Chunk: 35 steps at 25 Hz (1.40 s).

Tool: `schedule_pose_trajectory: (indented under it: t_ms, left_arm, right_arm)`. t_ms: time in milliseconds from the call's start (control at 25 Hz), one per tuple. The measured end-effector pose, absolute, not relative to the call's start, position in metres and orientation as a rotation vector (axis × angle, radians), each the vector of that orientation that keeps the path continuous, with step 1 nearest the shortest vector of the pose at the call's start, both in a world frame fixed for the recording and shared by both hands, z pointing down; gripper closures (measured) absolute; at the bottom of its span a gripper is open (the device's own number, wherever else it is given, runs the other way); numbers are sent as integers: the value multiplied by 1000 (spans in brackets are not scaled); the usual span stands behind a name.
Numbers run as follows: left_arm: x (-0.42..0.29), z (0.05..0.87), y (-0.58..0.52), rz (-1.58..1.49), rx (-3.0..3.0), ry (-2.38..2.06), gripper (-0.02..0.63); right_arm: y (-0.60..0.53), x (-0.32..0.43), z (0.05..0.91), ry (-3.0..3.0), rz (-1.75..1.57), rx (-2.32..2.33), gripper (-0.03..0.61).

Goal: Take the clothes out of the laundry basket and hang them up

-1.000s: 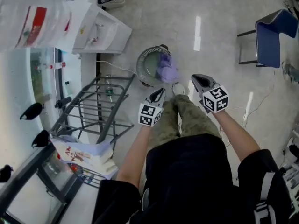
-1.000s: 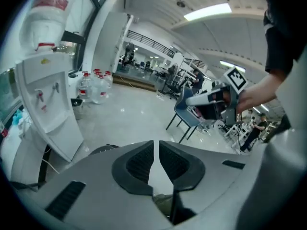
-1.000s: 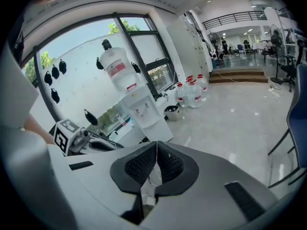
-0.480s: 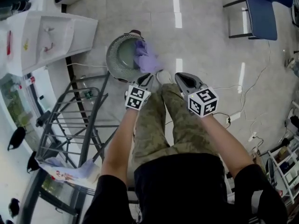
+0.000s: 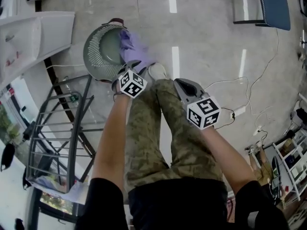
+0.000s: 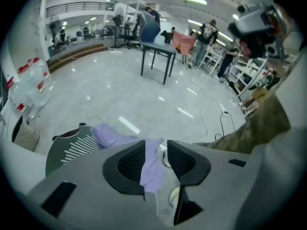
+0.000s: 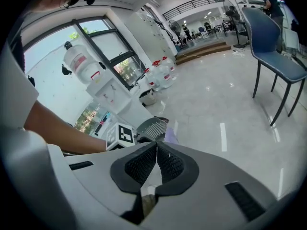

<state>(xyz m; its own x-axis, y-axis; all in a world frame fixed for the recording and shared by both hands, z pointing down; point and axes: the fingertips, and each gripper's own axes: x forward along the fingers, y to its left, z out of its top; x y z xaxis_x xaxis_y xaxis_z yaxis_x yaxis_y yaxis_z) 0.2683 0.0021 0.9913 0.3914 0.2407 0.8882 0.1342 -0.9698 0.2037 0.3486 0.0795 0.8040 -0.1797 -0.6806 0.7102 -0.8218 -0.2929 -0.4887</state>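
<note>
The floor (image 5: pixel 206 37) is pale and glossy, with strips of ceiling light mirrored in it. A blue chair (image 5: pixel 273 6) on dark legs stands off to one side, and a thin cable (image 6: pixel 201 105) trails across the floor. A white counter (image 5: pixel 29 32) sits near a large window (image 7: pixel 112 49). Further off stand a dark table (image 6: pixel 158 51) and big water bottles (image 7: pixel 160 73).
</note>
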Motion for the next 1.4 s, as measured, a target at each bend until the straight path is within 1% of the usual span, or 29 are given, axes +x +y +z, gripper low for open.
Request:
schedule_pose_trajectory:
  t_ms: [160, 440, 480, 520, 640, 680, 720, 760, 920, 1000, 1200, 1400]
  left_arm:
    - [265, 1028, 12, 1749, 2544, 421, 470]
    - [260, 1061, 4, 1840, 2549, 508, 463]
    - [260, 1064, 3, 1860, 2557, 527, 486]
    - [260, 1066, 1, 1877, 2567, 553, 526]
    - [261, 1070, 1, 1917, 2563, 625, 542]
    - [261, 1071, 0, 1932, 2553, 634, 555]
    - [262, 1071, -1, 1946, 2542, 633, 583]
    - [262, 1069, -3, 1956, 2534, 628, 590]
    - [254, 1053, -9, 2042, 2558, 648, 601]
    - [249, 1041, -9, 2033, 2564, 624, 601]
    - [242, 993, -24, 1870, 2669, 367, 603]
    - [236, 925, -35, 1630, 2766, 108, 604]
  right_arm:
    - [94, 347, 823, -1737, 1519, 1954, 575]
    - [108, 350, 838, -1710, 1550, 2026, 577]
    - [110, 352, 840, -1701, 1553, 2039, 577]
    - [112, 354, 841, -1690, 1555, 2052, 577]
    - [114, 361, 842, -1672, 1544, 2075, 577]
    - [114, 363, 842, -1668, 1540, 2078, 577]
    - [114, 365, 842, -1663, 1539, 2082, 577]
    - [114, 367, 841, -1655, 1540, 2085, 577]
    - [107, 377, 832, -1651, 1526, 2106, 577]
    - [102, 380, 827, -1655, 1513, 2110, 577]
    - [85, 385, 814, -1678, 1471, 2121, 577]
    - [75, 392, 806, -1682, 1383, 2140, 578]
